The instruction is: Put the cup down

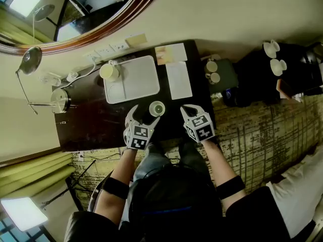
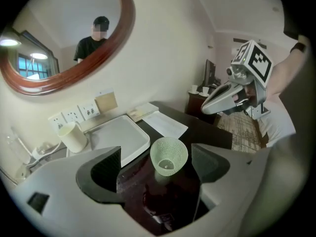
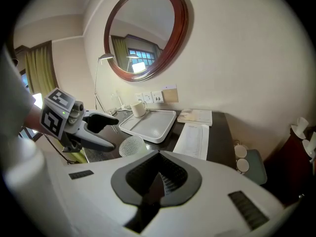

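Note:
A pale green textured cup stands upright on the dark table, just in front of the white tray. My left gripper is open right behind the cup. In the left gripper view the cup shows in the gap ahead of the wide-apart jaws, and neither pad touches it. My right gripper is shut and empty over the table's right part, beside the cup. The right gripper view shows the cup and the left gripper to its left.
A cream mug sits on the tray's far left corner. White papers lie to the right of the tray. Wall sockets, cables and a desk lamp stand at the table's back left. A low stand with small cups stands to the right.

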{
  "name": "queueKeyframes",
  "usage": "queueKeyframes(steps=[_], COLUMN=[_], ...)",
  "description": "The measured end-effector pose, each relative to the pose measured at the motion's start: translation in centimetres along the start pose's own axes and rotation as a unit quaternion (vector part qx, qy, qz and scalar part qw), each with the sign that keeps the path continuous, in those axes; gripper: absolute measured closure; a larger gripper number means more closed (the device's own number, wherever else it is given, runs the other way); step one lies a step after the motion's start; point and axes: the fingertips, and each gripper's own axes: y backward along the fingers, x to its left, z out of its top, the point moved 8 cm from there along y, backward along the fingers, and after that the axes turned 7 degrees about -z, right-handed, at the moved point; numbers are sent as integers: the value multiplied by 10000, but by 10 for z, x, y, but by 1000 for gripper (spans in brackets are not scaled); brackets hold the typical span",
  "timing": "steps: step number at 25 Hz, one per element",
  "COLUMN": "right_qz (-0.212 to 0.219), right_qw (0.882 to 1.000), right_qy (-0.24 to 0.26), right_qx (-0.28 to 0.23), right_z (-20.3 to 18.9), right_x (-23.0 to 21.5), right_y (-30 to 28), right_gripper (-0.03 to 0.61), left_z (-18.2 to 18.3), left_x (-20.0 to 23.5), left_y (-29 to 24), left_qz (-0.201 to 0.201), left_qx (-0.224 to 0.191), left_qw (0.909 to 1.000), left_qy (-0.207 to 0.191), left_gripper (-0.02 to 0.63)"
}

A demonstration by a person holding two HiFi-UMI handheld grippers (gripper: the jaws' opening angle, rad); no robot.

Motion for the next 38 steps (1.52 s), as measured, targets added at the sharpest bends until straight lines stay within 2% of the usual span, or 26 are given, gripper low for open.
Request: queueKeyframes(steps=[6, 11, 14, 18, 20, 26, 32, 38], right_qz=[100, 180, 200, 224, 223, 193, 199, 221], right_qw=[9997, 9991, 9986, 9986, 9987, 9981, 9976, 9972], right_qy=[161, 328, 424, 379, 381, 503, 555, 579], right_qx=[-139, -203, -235, -286, -266, -292, -358, -429], right_z=[18, 28, 33, 36, 35, 38, 39, 42], right_x=[-4, -3, -3, -2, -2, 1, -1, -2], right_y=[4, 4, 4, 5, 5, 9, 17, 18], right_gripper=[577, 577, 577, 577, 577, 577, 577, 577], left_z=[6, 2, -5, -13, -17, -30, -41, -38], left_x=[11, 17, 18, 19, 22, 32, 31, 24], left_y=[49, 84, 99, 114, 121, 134, 129, 128], left_qz=[429, 821, 973, 1088, 1181, 1400, 1331, 1359], left_qx=[-412, -779, -945, -1048, -1094, -1299, -1339, -1254], left_qw=[9980, 9907, 9855, 9810, 9781, 9642, 9496, 9509], left_qy=[226, 751, 1018, 1218, 1322, 1839, 2500, 2483], left_gripper=[179, 297, 344, 418, 486, 609, 610, 611])
